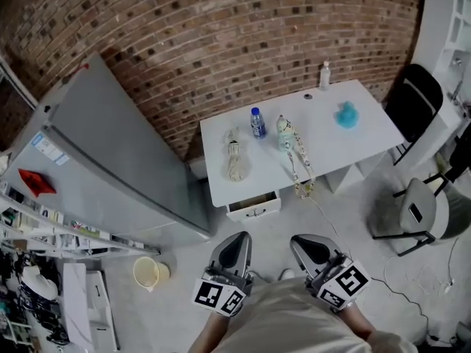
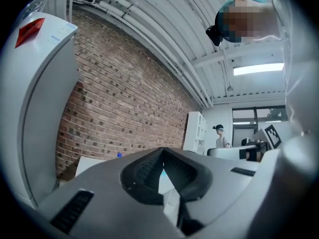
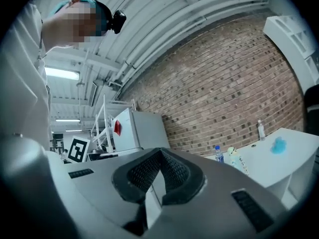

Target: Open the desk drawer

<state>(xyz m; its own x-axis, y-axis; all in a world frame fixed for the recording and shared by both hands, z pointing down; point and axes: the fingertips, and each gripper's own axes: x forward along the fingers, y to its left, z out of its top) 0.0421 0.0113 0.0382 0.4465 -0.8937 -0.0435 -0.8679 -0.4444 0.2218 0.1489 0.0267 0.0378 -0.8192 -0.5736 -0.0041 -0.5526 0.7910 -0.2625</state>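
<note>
Nearest, head view: left gripper (image 1: 237,238) and right gripper (image 1: 300,241) by my body, well short of the desk (image 1: 368,134). Drawer (image 1: 254,210), under its near-left edge, stood slightly out. Left gripper view: jaws pressed together, empty. Right gripper view: likewise, presumably because nothing was within reach.

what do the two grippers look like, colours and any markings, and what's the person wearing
Both the left gripper and right gripper have smooth grey moulded shells tapering to a point, with black ribbed pads lining the inner faces. Each carries a white cube printed with black square markers at its rear. No cables show. The person wears a light beige top.
</note>
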